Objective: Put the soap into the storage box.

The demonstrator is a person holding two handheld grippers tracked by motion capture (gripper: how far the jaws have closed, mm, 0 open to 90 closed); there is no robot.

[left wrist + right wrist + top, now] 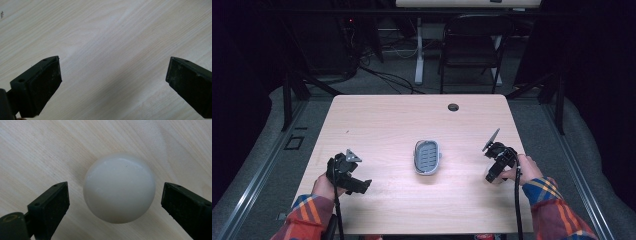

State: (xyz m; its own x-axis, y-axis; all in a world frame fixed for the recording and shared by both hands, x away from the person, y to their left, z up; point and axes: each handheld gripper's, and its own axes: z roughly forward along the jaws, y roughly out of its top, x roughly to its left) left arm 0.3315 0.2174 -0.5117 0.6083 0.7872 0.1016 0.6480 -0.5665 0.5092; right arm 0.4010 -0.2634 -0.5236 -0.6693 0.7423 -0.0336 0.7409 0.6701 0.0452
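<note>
Plaid sleeves (557, 205) are worn, in red, blue and yellow. Both tongs are black: left tongs (362, 185), right tongs (491, 176). Each is topped by a grey three-cornered plate and trailed by a black cable. Small screw holes are seen in the jaw blocks.

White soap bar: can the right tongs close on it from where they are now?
Probably yes. In the right gripper view the white soap bar lies on the table between the jaws of the right tongs, a gap on each side and nothing in between. The jaws are not yet touching it.
</note>
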